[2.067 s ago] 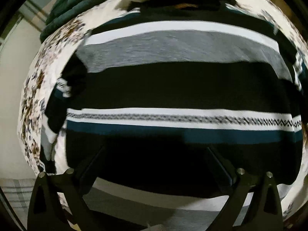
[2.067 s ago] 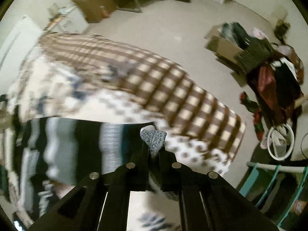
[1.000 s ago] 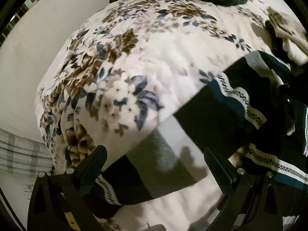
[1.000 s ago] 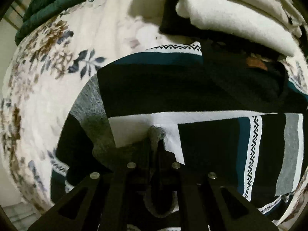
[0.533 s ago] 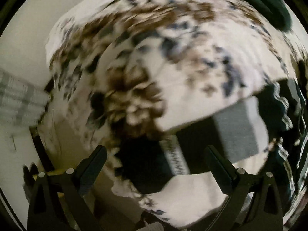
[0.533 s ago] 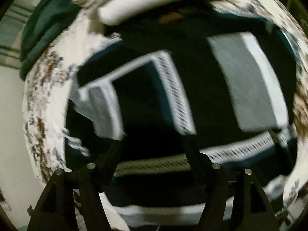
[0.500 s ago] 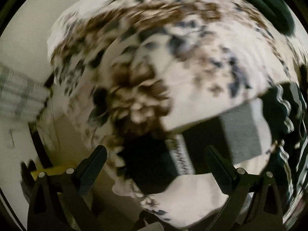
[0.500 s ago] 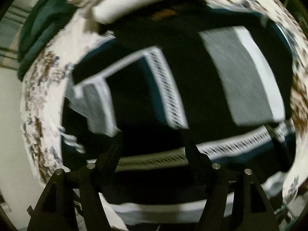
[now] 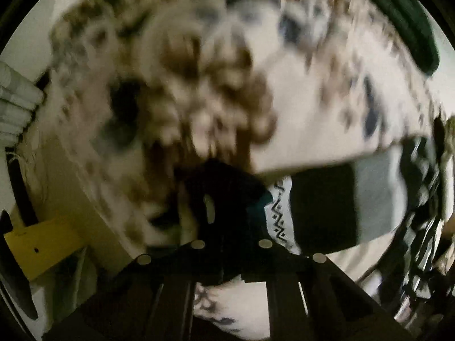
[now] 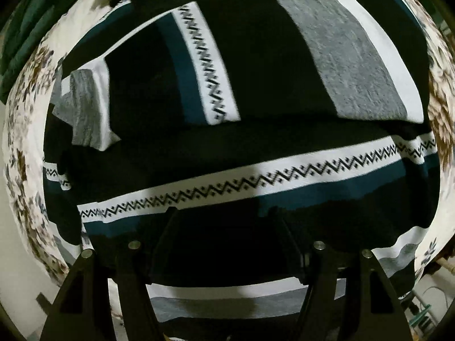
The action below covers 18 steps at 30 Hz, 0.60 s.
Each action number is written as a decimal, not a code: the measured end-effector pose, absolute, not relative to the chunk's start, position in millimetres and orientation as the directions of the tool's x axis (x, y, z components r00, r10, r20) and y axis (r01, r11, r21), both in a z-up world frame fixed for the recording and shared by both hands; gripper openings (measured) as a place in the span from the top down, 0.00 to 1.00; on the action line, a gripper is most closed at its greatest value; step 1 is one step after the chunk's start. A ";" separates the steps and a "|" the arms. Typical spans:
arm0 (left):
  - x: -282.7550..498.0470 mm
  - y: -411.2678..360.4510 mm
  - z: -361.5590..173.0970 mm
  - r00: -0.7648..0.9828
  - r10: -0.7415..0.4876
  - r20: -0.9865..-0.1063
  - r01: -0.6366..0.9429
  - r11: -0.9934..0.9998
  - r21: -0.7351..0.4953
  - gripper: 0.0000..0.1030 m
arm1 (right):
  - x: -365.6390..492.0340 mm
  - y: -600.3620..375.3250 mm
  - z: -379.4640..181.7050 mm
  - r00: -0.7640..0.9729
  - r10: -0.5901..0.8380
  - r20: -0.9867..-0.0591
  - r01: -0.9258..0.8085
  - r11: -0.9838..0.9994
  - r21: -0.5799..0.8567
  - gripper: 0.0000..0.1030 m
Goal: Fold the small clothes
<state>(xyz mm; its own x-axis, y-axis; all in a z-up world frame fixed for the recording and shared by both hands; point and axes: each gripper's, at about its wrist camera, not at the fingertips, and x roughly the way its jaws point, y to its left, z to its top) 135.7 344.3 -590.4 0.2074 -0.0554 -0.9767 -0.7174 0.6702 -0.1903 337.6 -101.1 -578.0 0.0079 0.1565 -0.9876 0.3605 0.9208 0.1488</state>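
Observation:
A black sweater (image 10: 256, 147) with white zigzag, teal and grey stripes lies spread on a floral bedspread (image 10: 25, 170). One sleeve is folded across its body. My right gripper (image 10: 227, 221) is open and empty, hovering over the sweater's lower part. My left gripper (image 9: 227, 199) is shut on the black cuff end of the other sleeve (image 9: 321, 207) at the bed's left side. The left wrist view is blurred by motion.
The floral bedspread (image 9: 312, 113) covers the bed. A dark green blanket (image 9: 403, 20) lies at the far edge; it also shows in the right wrist view (image 10: 25, 28). A yellow board (image 9: 37, 244) and the bed's side show at the lower left.
My left gripper has closed on the sleeve end, having been open half a second ago. My right gripper let go of the folded sleeve, opened and drew back over the sweater.

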 end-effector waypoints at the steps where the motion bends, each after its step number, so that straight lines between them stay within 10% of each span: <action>1: 137.0 350.4 -581.0 0.235 -0.043 -0.971 -0.718 0.666 -0.203 0.95 | 339.1 -99.8 -575.2 0.012 0.152 -0.988 0.349 0.925 0.147 0.32; 11: 164.1 450.2 -548.1 0.401 -0.027 -0.916 -0.775 0.524 -0.355 0.88 | 352.2 -88.5 -559.0 0.033 0.154 -0.987 0.298 0.942 0.157 0.32; 16: 129.6 446.2 -569.9 0.447 -0.106 -0.888 -0.807 0.381 -0.451 0.44 | 340.2 -70.9 -563.9 0.021 0.159 -0.987 0.290 0.944 0.158 0.32; 18: 120.5 434.3 -584.3 0.484 -0.149 -0.862 -0.808 0.303 -0.506 0.42 | 338.3 -68.5 -564.7 0.016 0.159 -0.987 0.290 0.944 0.157 0.32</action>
<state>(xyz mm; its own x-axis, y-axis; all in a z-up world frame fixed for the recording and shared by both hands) 120.5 434.3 -584.3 0.4844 -0.1491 -0.8621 -0.8075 0.3030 -0.5061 338.3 -68.5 -564.7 0.0159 0.1593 -0.9871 0.2900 0.9441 0.1571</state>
